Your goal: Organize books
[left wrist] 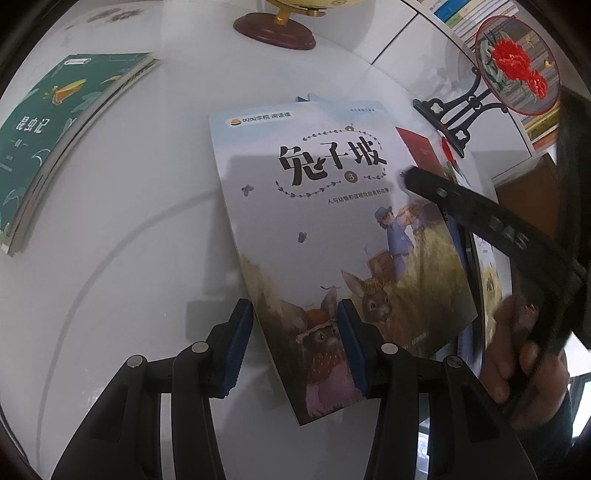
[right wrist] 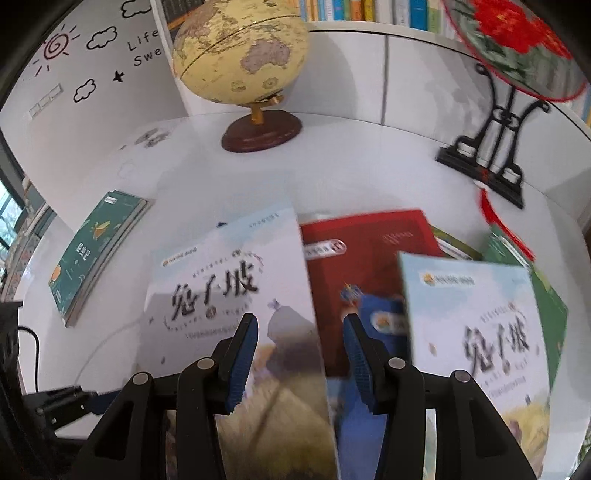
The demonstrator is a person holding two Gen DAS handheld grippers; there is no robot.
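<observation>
A pale blue rabbit book (left wrist: 332, 229) lies on the white table, its near left edge between the open jaws of my left gripper (left wrist: 295, 325). It also shows in the right wrist view (right wrist: 229, 295). My right gripper (right wrist: 301, 343) is open above this book and a red book (right wrist: 365, 251), holding nothing; it shows at the right of the left wrist view (left wrist: 480, 218). A second pale blue rabbit book (right wrist: 476, 325) lies at the right. A green book (left wrist: 55, 129) lies apart at the left, also in the right wrist view (right wrist: 96, 251).
A globe (right wrist: 240, 51) on a brown base (left wrist: 275, 27) stands at the back. A round red-flower fan on a black stand (right wrist: 491, 155) is at the back right. More green books (right wrist: 546, 295) lie at the far right. A bookshelf (right wrist: 369, 9) runs behind.
</observation>
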